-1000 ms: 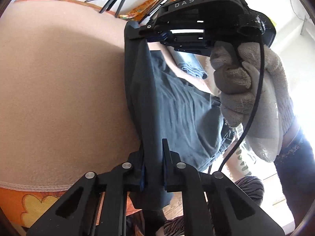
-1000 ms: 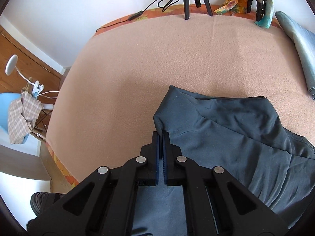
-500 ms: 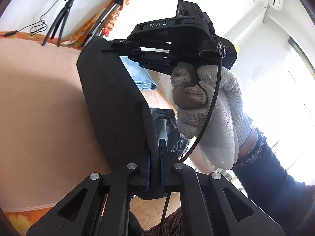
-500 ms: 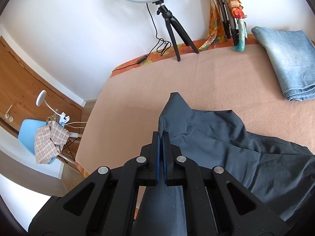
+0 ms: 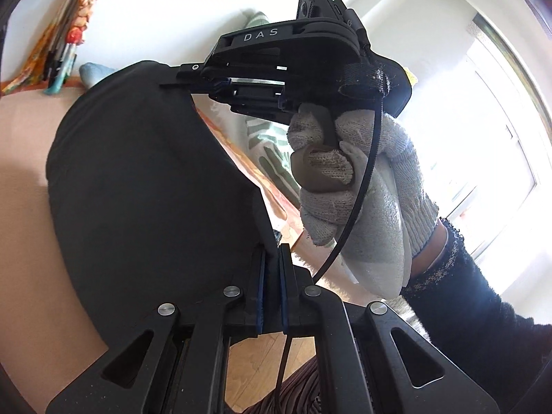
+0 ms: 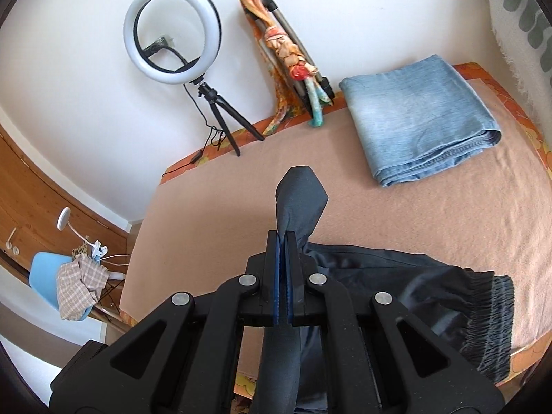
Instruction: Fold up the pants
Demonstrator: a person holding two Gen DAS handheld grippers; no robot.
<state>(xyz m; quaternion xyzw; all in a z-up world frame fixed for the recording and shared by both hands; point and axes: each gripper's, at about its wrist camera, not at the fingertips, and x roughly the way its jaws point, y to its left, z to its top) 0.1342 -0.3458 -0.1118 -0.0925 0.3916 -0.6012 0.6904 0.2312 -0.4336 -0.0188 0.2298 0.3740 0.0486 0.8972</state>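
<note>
Dark grey pants [image 5: 145, 186] hang as a stretched sheet between both grippers above the peach blanket [image 5: 20, 145]. My left gripper [image 5: 270, 252] is shut on one corner of the cloth. In the left wrist view the right gripper [image 5: 193, 81], held by a gloved hand [image 5: 358, 186], pinches the far upper corner. In the right wrist view my right gripper [image 6: 282, 241] is shut on the pants [image 6: 300, 196], a point of cloth sticking up past the fingertips. The elastic waistband [image 6: 490, 317] still lies on the bed at lower right.
Folded blue jeans [image 6: 417, 117] lie at the back right of the bed [image 6: 414, 214]. A ring light on a tripod [image 6: 172, 34] and a folded stand with orange cloth [image 6: 286, 55] stand against the wall. A blue chair [image 6: 51, 276] sits off the left edge.
Both grippers have risen and tilted up, lifting the pants' end off the blanket. The cloth now hangs taut between them, and more of the wall and the jeans shows.
</note>
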